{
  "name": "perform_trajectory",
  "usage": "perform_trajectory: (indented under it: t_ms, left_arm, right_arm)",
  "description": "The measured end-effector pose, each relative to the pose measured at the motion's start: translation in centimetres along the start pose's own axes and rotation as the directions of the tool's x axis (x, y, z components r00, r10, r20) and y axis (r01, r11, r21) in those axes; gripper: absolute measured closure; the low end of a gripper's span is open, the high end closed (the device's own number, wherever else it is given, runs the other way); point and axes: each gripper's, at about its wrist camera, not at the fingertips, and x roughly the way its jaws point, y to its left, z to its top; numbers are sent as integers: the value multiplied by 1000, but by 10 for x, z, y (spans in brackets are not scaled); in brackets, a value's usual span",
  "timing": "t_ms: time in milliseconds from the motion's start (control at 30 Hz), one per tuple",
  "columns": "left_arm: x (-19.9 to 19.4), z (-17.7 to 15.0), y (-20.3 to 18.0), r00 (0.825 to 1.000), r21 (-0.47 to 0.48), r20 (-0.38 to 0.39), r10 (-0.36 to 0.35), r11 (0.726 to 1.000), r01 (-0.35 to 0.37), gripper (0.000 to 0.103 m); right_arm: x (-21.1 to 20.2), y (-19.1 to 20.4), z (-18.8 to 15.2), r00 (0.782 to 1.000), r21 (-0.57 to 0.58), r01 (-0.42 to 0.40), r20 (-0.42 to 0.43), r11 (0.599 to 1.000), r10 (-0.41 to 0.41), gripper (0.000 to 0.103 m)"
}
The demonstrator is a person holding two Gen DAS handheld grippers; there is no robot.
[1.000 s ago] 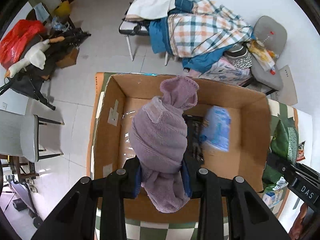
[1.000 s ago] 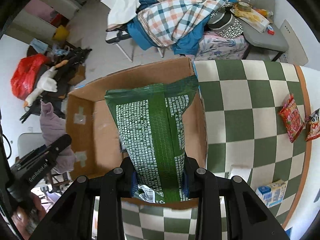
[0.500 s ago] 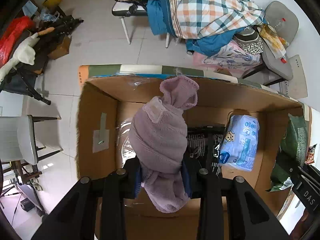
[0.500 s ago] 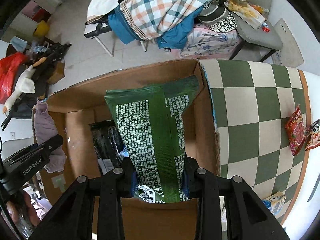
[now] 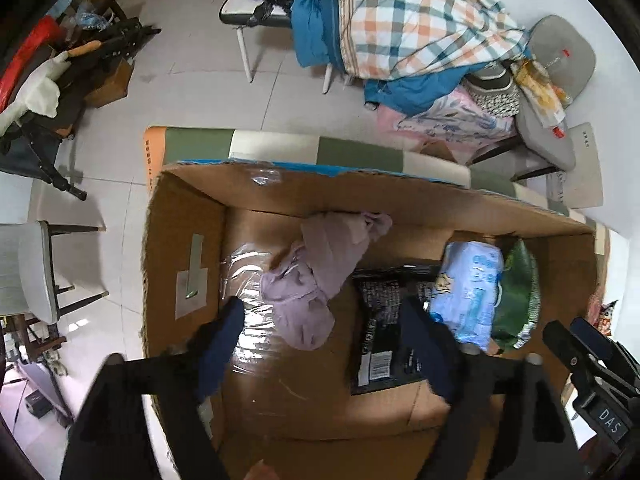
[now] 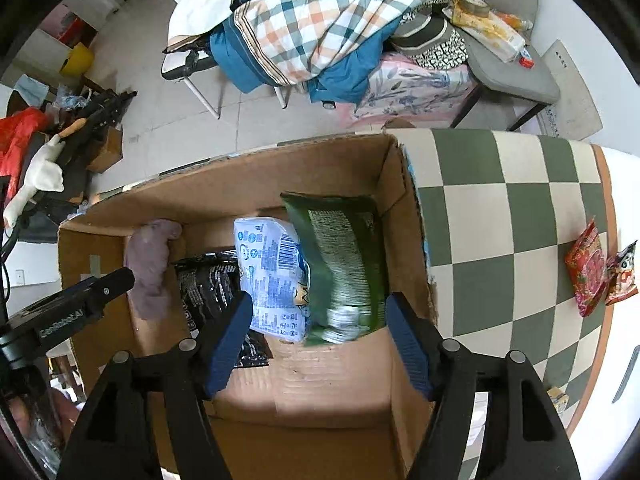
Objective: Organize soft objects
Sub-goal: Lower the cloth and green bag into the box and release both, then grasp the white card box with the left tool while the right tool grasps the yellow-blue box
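A rolled lilac towel (image 5: 316,276) lies loose in the open cardboard box (image 5: 184,248), near its left side. My left gripper (image 5: 324,344) is open and empty above the box floor. In the right wrist view the green packet (image 6: 344,260) lies in the box (image 6: 404,200) against its right wall, beside a light blue packet (image 6: 272,276) and a black packet (image 6: 208,284). My right gripper (image 6: 320,328) is open and empty just above them. The towel (image 6: 150,264) also shows there at the box's left.
The box stands on a green and white checked table (image 6: 500,216). Red snack packets (image 6: 588,272) lie at the table's right edge. Chairs piled with plaid bedding (image 6: 328,20) stand behind the table. A white chair (image 5: 28,268) stands left of it.
Both grippers have opened. The towel has dropped from my left gripper into the box. The green packet has dropped from my right gripper into the box.
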Motion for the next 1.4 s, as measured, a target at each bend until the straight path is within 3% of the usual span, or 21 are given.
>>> perform_trajectory:
  t_ms: [167, 267, 667, 900, 1267, 1400]
  left_arm:
    - [-18, -13, 1, 999, 3, 48, 5, 1000, -5, 6]
    - [-30, -30, 0, 996, 6, 86, 18, 1000, -19, 2]
    - [-66, -106, -7, 981, 19, 184, 66, 997, -70, 2]
    - [-96, -146, -8, 973, 3, 227, 39, 999, -41, 2]
    - [-157, -193, -27, 949, 24, 314, -5, 1000, -2, 2]
    - [-170, -195, -52, 941, 71, 338, 12, 997, -38, 2]
  right_arm:
    - [-15, 1, -12, 1000, -33, -3, 17, 999, 4, 7]
    - [-22, 3, -24, 1000, -58, 10, 30, 998, -9, 0]
    - [-41, 1, -81, 996, -129, 55, 82, 990, -44, 0]
    - [-76, 0, -122, 989, -152, 48, 146, 987, -25, 0]
    - [-154, -17, -179, 972, -146, -64, 217, 987, 95, 0]
    - [-166, -36, -187, 964, -107, -133, 215, 985, 154, 0]
